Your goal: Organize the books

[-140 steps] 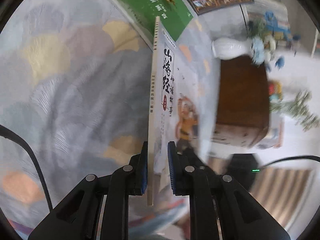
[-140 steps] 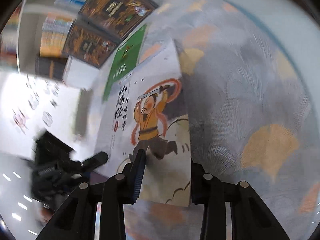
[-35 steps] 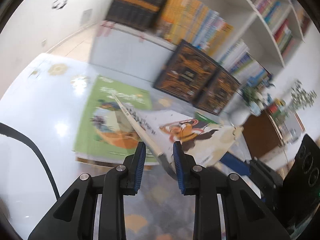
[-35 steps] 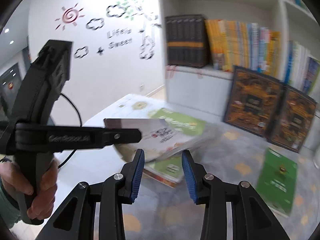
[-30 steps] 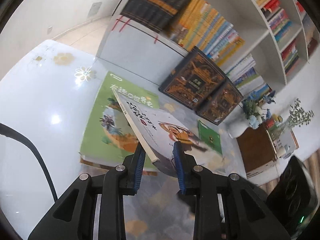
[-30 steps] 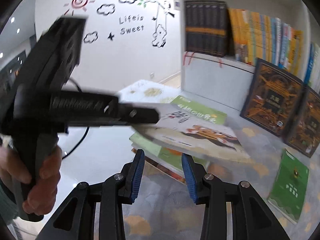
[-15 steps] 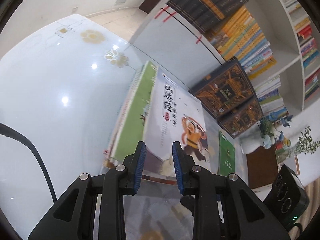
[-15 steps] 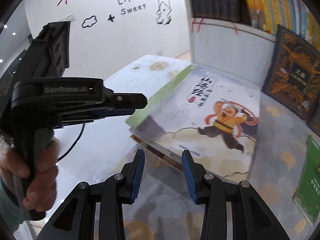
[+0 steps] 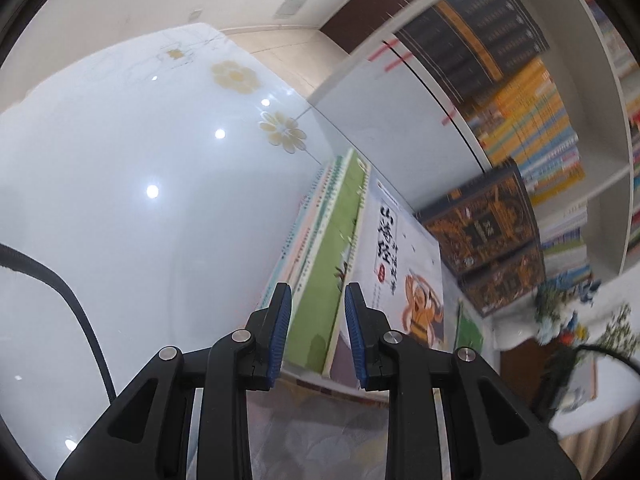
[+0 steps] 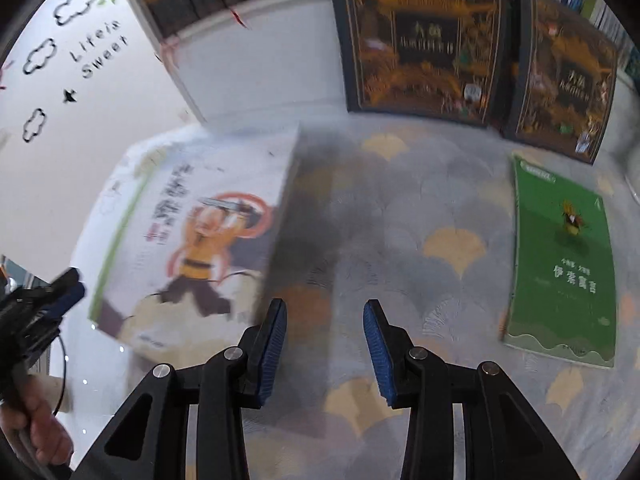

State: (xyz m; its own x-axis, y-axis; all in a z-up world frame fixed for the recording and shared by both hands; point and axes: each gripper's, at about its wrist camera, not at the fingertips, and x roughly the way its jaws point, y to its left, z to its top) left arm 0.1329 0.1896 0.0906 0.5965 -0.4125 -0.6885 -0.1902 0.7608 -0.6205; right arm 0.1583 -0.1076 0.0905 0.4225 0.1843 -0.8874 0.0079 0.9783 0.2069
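Observation:
A white picture book point(image 9: 404, 256) with an orange-clad figure lies flat on top of a stack, over a green-covered book point(image 9: 332, 280). My left gripper point(image 9: 316, 320) hovers at the stack's near corner, open, with nothing between its pads. In the right wrist view the same white book point(image 10: 200, 232) lies at the left, and the left gripper point(image 10: 70, 288) sits beside its near left corner. My right gripper point(image 10: 324, 340) hangs open over the patterned cloth point(image 10: 400, 208), holding nothing. A thin green book point(image 10: 564, 264) lies flat on the cloth to its right.
Two dark ornate books point(image 10: 420, 36) point(image 10: 560, 72) lean upright against the shelf unit behind the cloth. A glossy white table point(image 9: 140, 160) with flower prints extends left of the stack. A hand point(image 10: 36, 420) grips the left tool. Full bookshelves point(image 9: 532, 132) rise behind.
The left gripper brought the white book down flat onto the green book and let it go. The right gripper swung down and rightward over the cloth, towards the thin green book.

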